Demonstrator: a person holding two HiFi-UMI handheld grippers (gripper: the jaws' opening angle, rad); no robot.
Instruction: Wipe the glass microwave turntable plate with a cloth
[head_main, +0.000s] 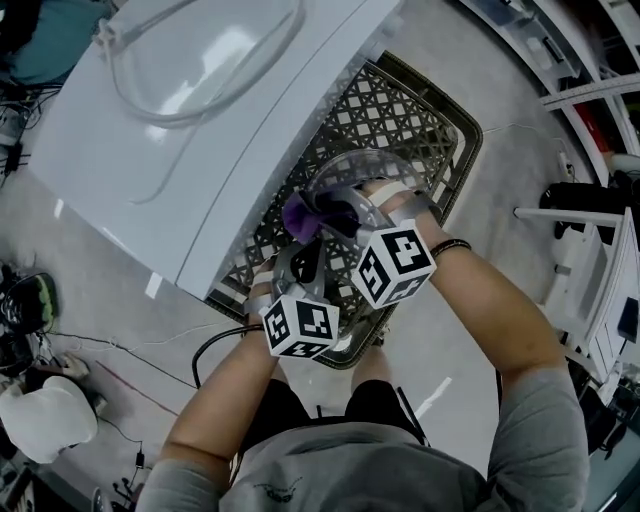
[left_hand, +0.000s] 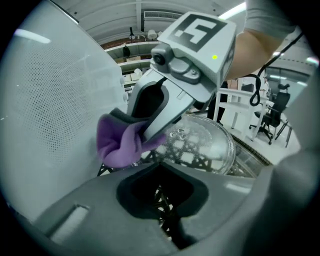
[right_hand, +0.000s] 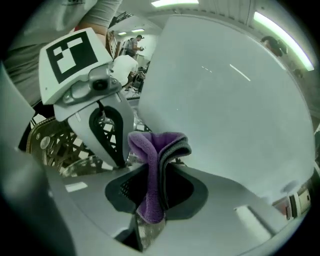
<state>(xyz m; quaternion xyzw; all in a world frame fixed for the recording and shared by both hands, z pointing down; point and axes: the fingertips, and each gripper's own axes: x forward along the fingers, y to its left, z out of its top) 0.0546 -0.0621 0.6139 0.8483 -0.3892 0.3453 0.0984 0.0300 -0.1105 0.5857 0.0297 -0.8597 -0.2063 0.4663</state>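
Glass plate tilted up in wire basket.
I read the right gripper clenched on the purple cloth at the plate's 9 o'clock, and the left gripper clamped on its rim at 6 o'clock.

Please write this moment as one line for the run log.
right gripper: shut on purple cloth, cloth at edge of glass plate | left gripper: jaws near plate rim, grip unclear | plate over black basket

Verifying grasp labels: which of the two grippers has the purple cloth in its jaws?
The right gripper: the purple cloth is pinched between its jaws. The left gripper has no cloth in its jaws.
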